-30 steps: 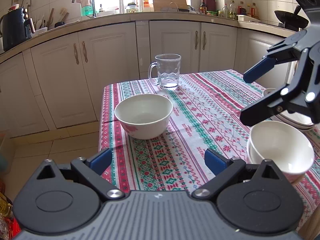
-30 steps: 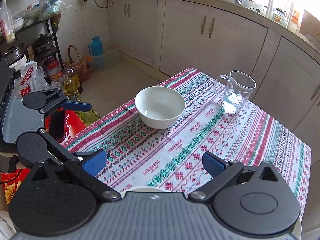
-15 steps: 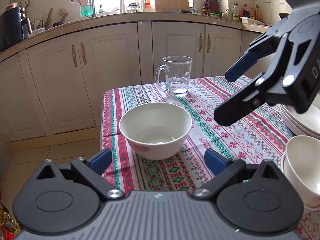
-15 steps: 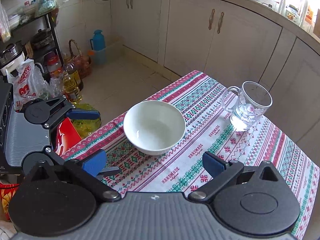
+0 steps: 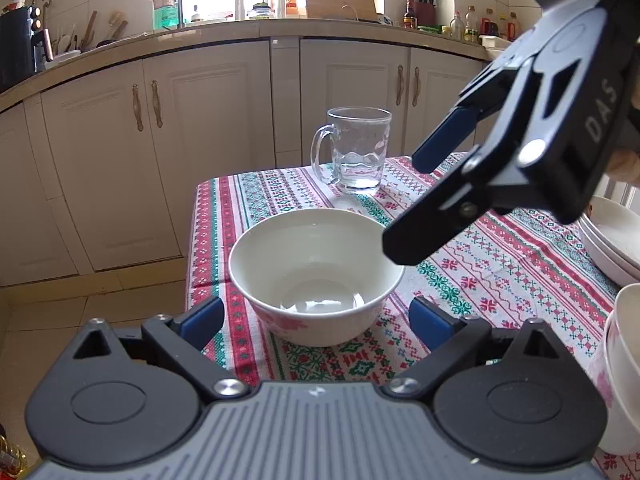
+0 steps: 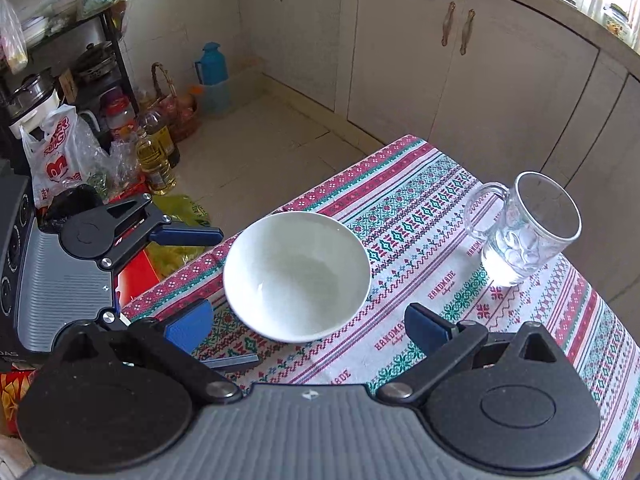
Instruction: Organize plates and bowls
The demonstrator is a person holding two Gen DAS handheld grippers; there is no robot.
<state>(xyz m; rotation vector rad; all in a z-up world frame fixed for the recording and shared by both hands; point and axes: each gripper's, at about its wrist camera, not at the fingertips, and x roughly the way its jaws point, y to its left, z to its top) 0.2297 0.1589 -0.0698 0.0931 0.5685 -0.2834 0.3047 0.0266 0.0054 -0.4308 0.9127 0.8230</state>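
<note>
Two grippers are converging on one white bowl [image 5: 316,276], which is sitting near the corner of the patterned tablecloth [image 6: 420,208], empty and upright. The left gripper [image 5: 316,320] is hovering low at the table edge with its blue pads spread wide apart, one on either side of the bowl's near wall, gripping nothing. The right gripper [image 6: 310,326] is hanging above and to the side, tilted downward, its fingers likewise parted and empty; seen from the left wrist, its lower finger [image 5: 424,232] is poised over the bowl's far rim. I'm guessing the bowl is being lined up for a pinch on the rim, so it can join the other bowl [image 5: 624,364] and the stacked plates [image 5: 608,236] waiting at the right. A glass mug [image 6: 524,228] is standing well apart, behind the bowl, out of the way.
</note>
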